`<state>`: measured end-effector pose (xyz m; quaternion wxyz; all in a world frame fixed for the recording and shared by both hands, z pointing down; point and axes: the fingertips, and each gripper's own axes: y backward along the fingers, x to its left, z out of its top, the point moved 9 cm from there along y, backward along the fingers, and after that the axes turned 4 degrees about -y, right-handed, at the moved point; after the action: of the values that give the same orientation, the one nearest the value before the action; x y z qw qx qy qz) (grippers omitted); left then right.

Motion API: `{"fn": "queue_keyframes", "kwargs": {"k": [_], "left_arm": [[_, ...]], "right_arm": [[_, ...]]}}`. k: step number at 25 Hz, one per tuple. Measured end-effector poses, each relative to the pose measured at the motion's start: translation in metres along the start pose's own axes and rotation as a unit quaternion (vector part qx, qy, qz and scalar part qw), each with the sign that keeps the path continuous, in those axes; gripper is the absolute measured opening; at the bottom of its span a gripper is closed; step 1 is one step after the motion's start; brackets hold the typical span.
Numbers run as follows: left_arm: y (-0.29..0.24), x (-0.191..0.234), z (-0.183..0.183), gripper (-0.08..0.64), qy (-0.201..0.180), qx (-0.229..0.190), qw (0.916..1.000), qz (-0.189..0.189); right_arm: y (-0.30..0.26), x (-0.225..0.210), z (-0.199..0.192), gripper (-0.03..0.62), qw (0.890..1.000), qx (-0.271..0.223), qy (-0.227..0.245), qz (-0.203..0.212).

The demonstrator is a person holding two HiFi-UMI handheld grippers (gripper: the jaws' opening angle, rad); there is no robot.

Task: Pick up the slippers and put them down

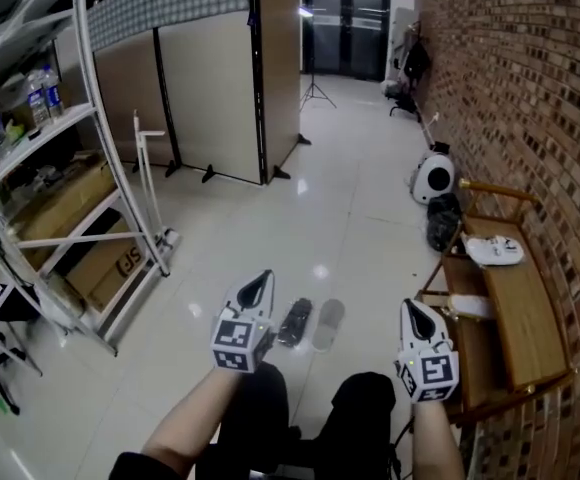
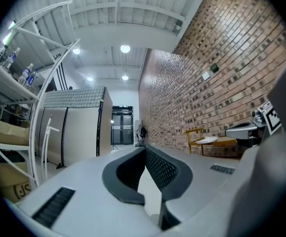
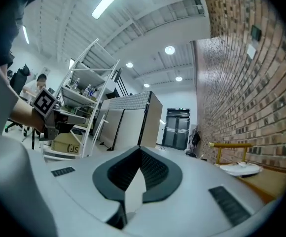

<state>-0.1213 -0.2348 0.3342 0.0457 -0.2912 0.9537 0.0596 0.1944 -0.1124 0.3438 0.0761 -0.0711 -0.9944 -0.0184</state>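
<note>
While both tongs are held level above a pale tiled floor point(image 1: 340, 168), a brick wall point(image 1: 530, 88) is seen along the right side, and folding partition screens point(image 1: 210, 98) are stood at the far left. A white shelving rack point(image 1: 90, 168) is set at the near left, with cardboard boxes point(image 1: 120, 263) on its lower shelves. A wooden bench point(image 1: 515, 308) is placed against the wall on the right, and a white object point(image 1: 493, 251), too small to be identified, is laid on its seat. The left gripper point(image 1: 266, 278) is shown with its jaws pressed together and nothing between them. The right gripper point(image 1: 410, 308) is likewise closed and empty. A dark slipper point(image 1: 295, 322) and a pale grey slipper point(image 1: 327, 324) are laid side by side on the floor between the two grippers, touched by neither.
</note>
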Motion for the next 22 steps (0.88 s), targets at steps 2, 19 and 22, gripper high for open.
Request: {"fn": "queue_keyframes", "kwargs": {"k": [2, 19, 22], "left_arm": [[0.024, 0.000, 0.000, 0.005, -0.011, -0.003, 0.9999, -0.005], [0.186, -0.013, -0.008, 0.003, 0.003, -0.027, 0.9993, 0.024], [0.212, -0.024, -0.012, 0.003, 0.013, -0.018, 0.9993, 0.029]], "right_arm": [[0.022, -0.003, -0.005, 0.009, 1.000, -0.005, -0.014, -0.011], [0.165, 0.023, -0.009, 0.009, 0.997, -0.029, -0.056, -0.050], [0.190, 0.028, -0.014, 0.009, 0.997, -0.021, -0.060, -0.054]]}}
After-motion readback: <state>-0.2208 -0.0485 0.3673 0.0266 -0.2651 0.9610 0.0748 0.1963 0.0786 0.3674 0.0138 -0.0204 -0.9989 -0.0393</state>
